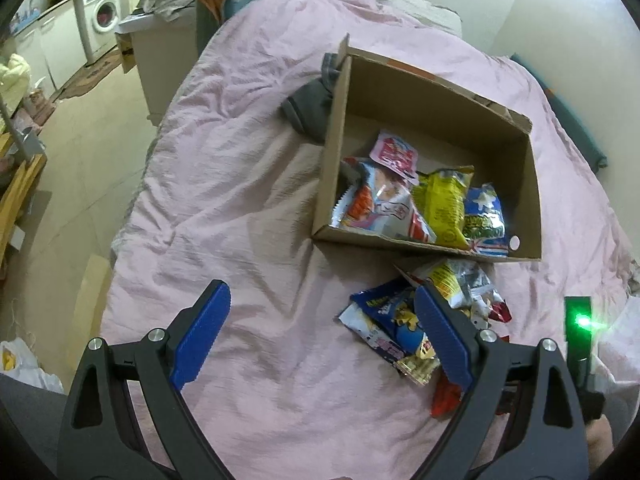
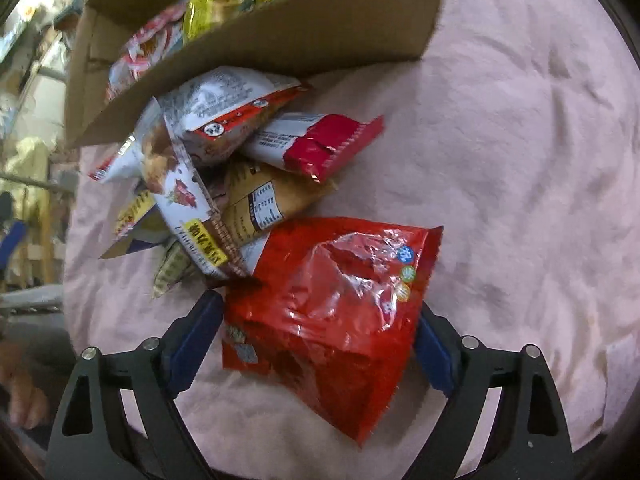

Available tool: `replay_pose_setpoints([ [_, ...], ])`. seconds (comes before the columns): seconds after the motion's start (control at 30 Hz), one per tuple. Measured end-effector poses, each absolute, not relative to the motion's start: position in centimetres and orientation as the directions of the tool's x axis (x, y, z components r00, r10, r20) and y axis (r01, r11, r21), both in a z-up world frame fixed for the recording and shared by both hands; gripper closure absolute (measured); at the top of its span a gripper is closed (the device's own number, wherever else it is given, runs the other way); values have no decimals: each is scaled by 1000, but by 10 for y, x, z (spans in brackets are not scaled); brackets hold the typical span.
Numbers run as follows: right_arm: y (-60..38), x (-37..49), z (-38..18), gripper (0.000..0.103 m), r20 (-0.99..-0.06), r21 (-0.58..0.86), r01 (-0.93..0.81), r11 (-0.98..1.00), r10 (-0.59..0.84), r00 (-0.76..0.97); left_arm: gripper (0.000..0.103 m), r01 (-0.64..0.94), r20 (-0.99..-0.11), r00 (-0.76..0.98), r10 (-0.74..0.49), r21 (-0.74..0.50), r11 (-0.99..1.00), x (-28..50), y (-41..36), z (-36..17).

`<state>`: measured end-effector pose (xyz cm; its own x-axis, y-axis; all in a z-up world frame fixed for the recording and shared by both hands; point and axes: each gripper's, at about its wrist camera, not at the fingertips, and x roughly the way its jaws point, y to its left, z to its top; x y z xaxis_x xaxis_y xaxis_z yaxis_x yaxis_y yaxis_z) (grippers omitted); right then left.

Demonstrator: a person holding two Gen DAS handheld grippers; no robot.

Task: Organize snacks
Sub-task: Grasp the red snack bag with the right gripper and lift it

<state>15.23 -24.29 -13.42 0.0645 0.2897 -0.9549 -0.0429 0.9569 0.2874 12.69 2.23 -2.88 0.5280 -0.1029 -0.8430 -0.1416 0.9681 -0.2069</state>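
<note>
A cardboard box (image 1: 336,152) lies on the pink bedspread and holds several snack packets (image 1: 440,200). A heap of loose snack packets (image 1: 392,320) lies in front of it. My left gripper (image 1: 320,320) is open and empty above the bedspread, left of the heap. In the right wrist view the box (image 2: 300,36) is at the top and the heap (image 2: 224,152) below it. My right gripper (image 2: 320,320) is open, its fingers on either side of a red snack bag (image 2: 340,304) lying on the bed. I cannot tell whether the pads touch it.
A grey cloth (image 1: 310,108) lies against the box's left wall. The bed's left edge drops to a tiled floor with a cabinet (image 1: 160,52) and a washing machine (image 1: 105,16). A wall runs along the right (image 1: 560,20). A device with a green light (image 1: 578,328) shows at right.
</note>
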Motion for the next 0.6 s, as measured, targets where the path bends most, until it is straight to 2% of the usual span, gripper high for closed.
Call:
replay_pose_setpoints([
  [0.23,-217,146,-142,10,-984,154,-172,973,167,68,11,-172,-852,507,-132,-250,953,128,31,-31],
  [0.37,-220,136,-136,31,-981,150,-203,968,171,88,11,-166,-850,506,-145,-261,951,128,29,-31],
  [0.43,-227,130,-132,38,-977,174,-205,963,195,85,11,-161,-849,507,-145,-259,952,127,28,-30],
  [0.6,-245,117,-120,43,-965,226,-199,954,247,85,11,-165,-855,499,-143,-256,953,128,27,-32],
])
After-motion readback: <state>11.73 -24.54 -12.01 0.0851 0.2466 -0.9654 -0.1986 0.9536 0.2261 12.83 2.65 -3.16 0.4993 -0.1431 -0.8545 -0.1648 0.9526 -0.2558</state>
